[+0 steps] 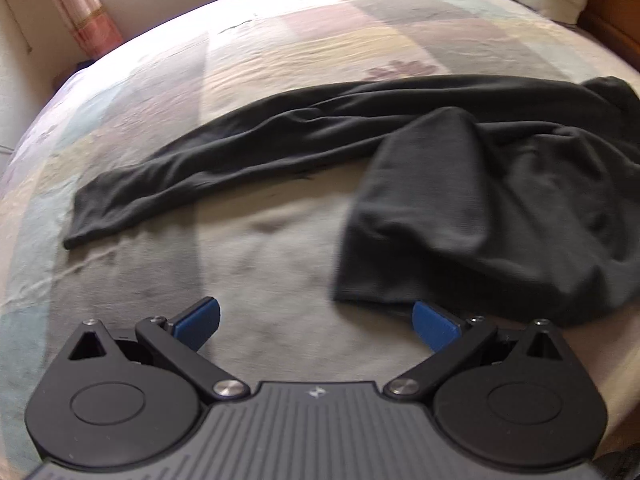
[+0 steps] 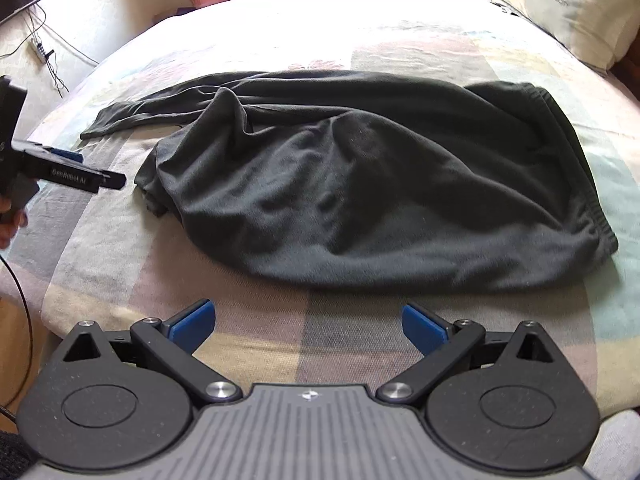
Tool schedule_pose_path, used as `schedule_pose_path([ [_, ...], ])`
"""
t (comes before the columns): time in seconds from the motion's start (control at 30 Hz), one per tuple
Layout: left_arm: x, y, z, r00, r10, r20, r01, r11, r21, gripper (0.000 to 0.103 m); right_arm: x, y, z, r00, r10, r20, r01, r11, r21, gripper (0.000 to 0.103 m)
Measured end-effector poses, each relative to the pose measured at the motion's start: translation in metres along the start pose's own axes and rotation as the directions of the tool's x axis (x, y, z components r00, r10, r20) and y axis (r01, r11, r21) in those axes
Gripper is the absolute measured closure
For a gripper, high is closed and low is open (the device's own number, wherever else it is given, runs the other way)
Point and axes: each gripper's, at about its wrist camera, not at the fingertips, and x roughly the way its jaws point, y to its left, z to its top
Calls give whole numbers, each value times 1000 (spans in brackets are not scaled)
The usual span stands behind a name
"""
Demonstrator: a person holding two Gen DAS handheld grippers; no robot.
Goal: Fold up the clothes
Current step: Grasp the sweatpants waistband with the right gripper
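Dark grey trousers (image 2: 360, 184) lie crumpled on the bed, waistband at the right. One leg (image 1: 224, 152) stretches out flat to the left; the other leg (image 1: 460, 216) is bunched over the body of the garment. My left gripper (image 1: 316, 320) is open just in front of the bunched leg's hem, its right pad (image 1: 434, 322) close to the cloth edge, with nothing between the fingers. The same left gripper (image 2: 80, 174) shows at the left edge of the right wrist view. My right gripper (image 2: 306, 324) is open over bare bedding, short of the trousers' near edge.
The bed is covered by a pastel patchwork sheet (image 2: 248, 320). A pillow (image 2: 568, 4) lies at the far right corner. Curtains (image 1: 80, 12) and a window are beyond the bed. A power strip and cables (image 2: 40, 50) lie on the floor at the left. A hand (image 2: 10, 224) holds the left gripper.
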Motion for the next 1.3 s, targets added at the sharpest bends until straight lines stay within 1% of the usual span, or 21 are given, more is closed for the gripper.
schedule_pose_path([
  [0.17,-15,-52,1,995,-89,49,87,995,45,1,-6,-10,-6,1000,1,16,-1,1000,24,1],
  [0.2,-17,-62,5,991,-123,59,119,991,59,1,-7,-13,-7,1000,0,19,-1,999,32,1],
  [0.33,-13,-99,22,973,-212,89,205,975,81,1,-9,-25,-12,1000,-5,27,3,998,67,1],
  [0.4,-4,-113,29,966,-244,82,238,968,75,1,-10,-32,-16,1000,-10,27,7,996,86,1],
  [0.53,25,-137,28,972,-236,2,235,971,38,1,-9,-49,-21,999,-19,27,15,992,126,1],
  [0.6,36,-140,18,972,-229,-42,230,973,8,1,-9,-58,-23,999,-25,28,20,989,148,1],
  [0.63,39,-140,10,972,-228,-51,228,974,-10,1,-9,-63,-24,999,-28,29,23,987,159,1],
  [0.7,30,-137,-5,971,-239,-2,238,971,-26,1,-8,-72,-24,999,-27,34,21,984,177,1],
  [0.8,20,-134,-17,967,-253,19,253,967,-19,1,-5,-88,-19,999,-21,45,12,982,191,1],
  [0.87,15,-130,-18,965,-262,18,263,964,-29,1,-3,-100,-10,999,-13,51,3,981,192,1],
  [0.97,9,-127,-16,959,-282,24,283,958,-50,1,-6,-119,11,996,-26,91,9,984,176,1],
  [1.1,2,-125,-6,945,-320,70,323,945,-43,1,-9,-149,54,985,-55,162,35,992,122,1],
  [1.17,5,-123,3,947,-312,81,315,948,-37,1,-3,-167,79,978,-71,194,51,993,106,0],
  [1.23,8,-123,9,944,-318,88,323,946,-39,1,8,-189,105,975,-65,214,40,992,118,0],
  [1.3,17,-123,15,944,-320,75,324,945,-52,1,29,-214,128,980,-24,198,-11,985,171,0],
])
